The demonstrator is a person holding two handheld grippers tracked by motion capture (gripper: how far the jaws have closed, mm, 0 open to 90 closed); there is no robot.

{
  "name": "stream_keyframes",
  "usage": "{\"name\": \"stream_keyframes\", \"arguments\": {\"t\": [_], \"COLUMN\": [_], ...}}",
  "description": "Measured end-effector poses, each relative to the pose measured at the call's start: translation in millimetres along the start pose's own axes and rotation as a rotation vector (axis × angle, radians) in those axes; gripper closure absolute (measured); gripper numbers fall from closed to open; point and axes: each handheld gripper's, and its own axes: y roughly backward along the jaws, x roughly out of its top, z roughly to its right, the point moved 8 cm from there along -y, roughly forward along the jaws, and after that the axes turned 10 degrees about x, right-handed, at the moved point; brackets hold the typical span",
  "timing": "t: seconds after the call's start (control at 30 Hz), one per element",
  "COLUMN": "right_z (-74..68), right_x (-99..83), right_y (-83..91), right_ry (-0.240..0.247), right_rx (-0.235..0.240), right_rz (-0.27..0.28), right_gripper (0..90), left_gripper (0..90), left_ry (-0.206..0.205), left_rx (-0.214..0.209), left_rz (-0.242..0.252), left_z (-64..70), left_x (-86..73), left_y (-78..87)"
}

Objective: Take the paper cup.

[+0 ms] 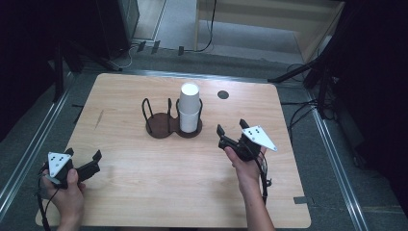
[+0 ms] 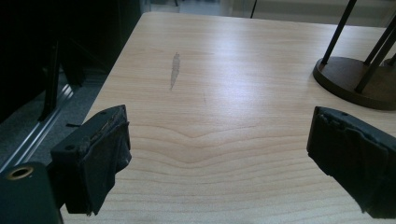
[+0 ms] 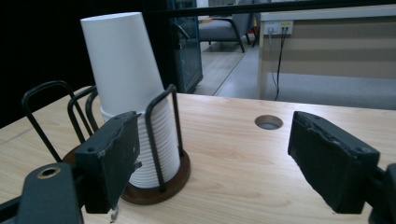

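Two claws, both with jaws apart and holding nothing. My right claw hovers low over the bench, just right of the rack, jaws aimed at the cups. My left claw sits well apart, near the front left corner, pointing across bare wood toward the rack's base.

Cups: a white paper stack, nested upside down, standing upright in the right-hand bay of the rack. In the right gripper view the stack rises well above the wire loops; the lower rims are packed tight inside them.

Handling, my judgement: paper, so very light, thin-walled, easily crushed or dented. Smooth sides taper, so a hard pinch may slip upward. Nested cups may cling and lift together. Best hold is on the top cup's exposed wall, above the wire, with a gentle squeeze across its width, then a straight lift.

Around: left bay of the rack is empty. A round hole in the bench lies behind and to the right, clear of the path. A grey scuff marks the wood ahead of my left claw.

In the way: the wire loops flank the stack low down, so a low approach would snag a jaw. The rack itself may shift or lift with the stack.
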Motion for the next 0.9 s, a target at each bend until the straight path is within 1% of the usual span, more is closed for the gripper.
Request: {"name": "stream_keyframes", "arguments": {"t": [0.1,0.13,0.2,0.27,0.3,0.33,0.37,0.43,0.47,0.57,0.6,0.7,0.77,0.87,0.9], "right_z": [-10.0,-15.2,-17.6,-25.6,-25.6,-27.9,-32.0,-32.9,-36.3,-40.0,-43.0,-45.7,-47.1,-49.8,-49.8], "right_x": [0.9,0.8,1.1,2.5,2.5,3.3,5.0,5.9,8.5,10.2,11.3,11.4,11.4,11.6,11.6], "right_y": [-11.0,-17.4,-20.2,-30.5,-30.5,-34.2,-42.2,-44.5,-50.2,-55.2,-60.8,-65.8,-70.6,-79.1,-79.1], "right_ry": [0.019,0.02,0.017,0.01,0.01,0.01,0.016,0.021,0.021,0.026,0.037,0.03,0.033,0.022,0.022], "right_rx": [0.007,0.018,0.023,0.039,0.039,0.044,0.044,0.041,0.041,0.039,0.029,0.034,0.028,0.019,0.019], "right_rz": [-0.002,-0.011,-0.014,-0.015,-0.015,-0.015,-0.021,-0.02,-0.02,-0.024,-0.024,-0.025,-0.028,-0.025,-0.025], "right_gripper": [14.8,14.8,14.8,15.1,15.1,15.1,15.1,15.1,15.1,15.1,15.1,15.0,14.9,14.5,14.5], "left_gripper": [7.2,7.3,7.3,7.3,7.3,7.3,7.3,7.3,7.3,7.3,7.3,7.3,7.3,7.3,7.3], "left_ry": [-0.002,-0.002,-0.006,-0.007,-0.005,-0.002,-0.001,0.002,0.004,0.004,0.005,0.009,0.009,0.013,0.013], "left_rx": [-0.001,-0.001,-0.005,-0.005,-0.005,-0.005,-0.006,-0.008,-0.01,-0.011,-0.011,-0.013,-0.015,-0.013,-0.012], "left_rz": [-0.001,-0.001,-0.002,-0.002,-0.002,-0.002,-0.003,-0.004,-0.004,-0.005,-0.007,-0.008,-0.009,-0.009,-0.009], "left_z": [0.2,0.4,0.8,0.8,0.8,0.8,0.7,0.6,0.7,0.3,0.3,0.3,0.2,0.0,0.0], "left_x": [0.0,0.0,-0.1,-0.1,-0.1,0.0,-0.1,-0.1,0.0,-0.1,-0.1,-0.1,-0.1,0.0,0.0], "left_y": [0.0,-0.1,-0.2,-0.2,-0.2,-0.3,-0.3,-0.3,-0.3,-0.5,-0.6,-0.7,-0.7,-0.8,-0.9]}}
